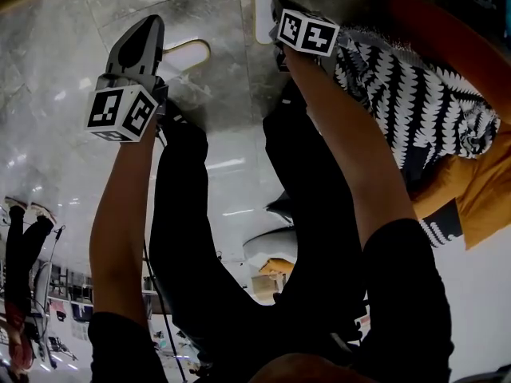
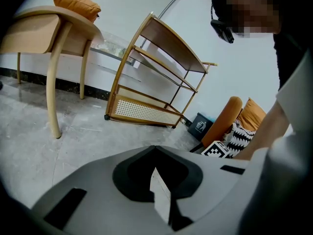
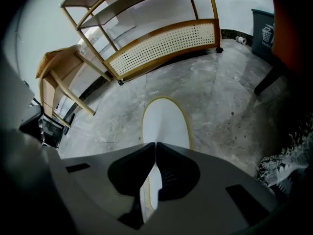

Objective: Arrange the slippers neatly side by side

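A person bends low over a grey marble floor (image 3: 220, 97), a gripper in each hand. The left gripper (image 2: 156, 151) has its fingers shut tight on the thin white edge of a slipper (image 2: 159, 199), held in front of the wooden shelf rack (image 2: 146, 109) by the wall. The right gripper (image 3: 155, 146) has its fingers drawn narrow and pinches the near end of a second slipper (image 3: 166, 124), white with a tan rim, which lies flat on the floor and points toward the rack. Left of the rack stands a wooden chair (image 2: 54, 33) with an orange cushion (image 2: 76, 4). Right of the rack is a dark bin (image 3: 264, 33).
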`<action>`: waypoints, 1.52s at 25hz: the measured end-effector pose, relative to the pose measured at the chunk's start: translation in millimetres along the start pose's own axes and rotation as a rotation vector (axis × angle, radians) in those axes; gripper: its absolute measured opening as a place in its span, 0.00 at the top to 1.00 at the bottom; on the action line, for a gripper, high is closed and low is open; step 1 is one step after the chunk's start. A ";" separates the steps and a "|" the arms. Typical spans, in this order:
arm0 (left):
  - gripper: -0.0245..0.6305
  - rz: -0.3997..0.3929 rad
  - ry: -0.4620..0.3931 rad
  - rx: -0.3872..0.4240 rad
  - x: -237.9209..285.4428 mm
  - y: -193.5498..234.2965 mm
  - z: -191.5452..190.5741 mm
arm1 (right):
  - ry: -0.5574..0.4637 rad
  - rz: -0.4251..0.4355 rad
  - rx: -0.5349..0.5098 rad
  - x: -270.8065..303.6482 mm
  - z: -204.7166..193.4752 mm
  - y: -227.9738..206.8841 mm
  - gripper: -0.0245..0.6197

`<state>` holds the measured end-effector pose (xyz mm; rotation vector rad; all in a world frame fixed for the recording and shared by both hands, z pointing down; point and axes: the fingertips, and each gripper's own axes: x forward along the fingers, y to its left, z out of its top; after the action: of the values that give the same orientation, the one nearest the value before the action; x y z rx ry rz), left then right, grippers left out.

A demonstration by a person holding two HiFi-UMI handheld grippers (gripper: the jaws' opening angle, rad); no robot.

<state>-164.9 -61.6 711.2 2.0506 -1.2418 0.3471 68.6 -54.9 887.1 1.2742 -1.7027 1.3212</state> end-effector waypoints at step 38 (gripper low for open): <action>0.94 0.005 0.012 -0.008 -13.0 -1.7 -14.4 | 0.066 -0.012 0.154 18.2 -52.9 12.4 0.90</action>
<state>-168.2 -42.6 713.7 2.0360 -1.2395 0.3564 46.6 -9.8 914.9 1.3086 -1.5710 1.4956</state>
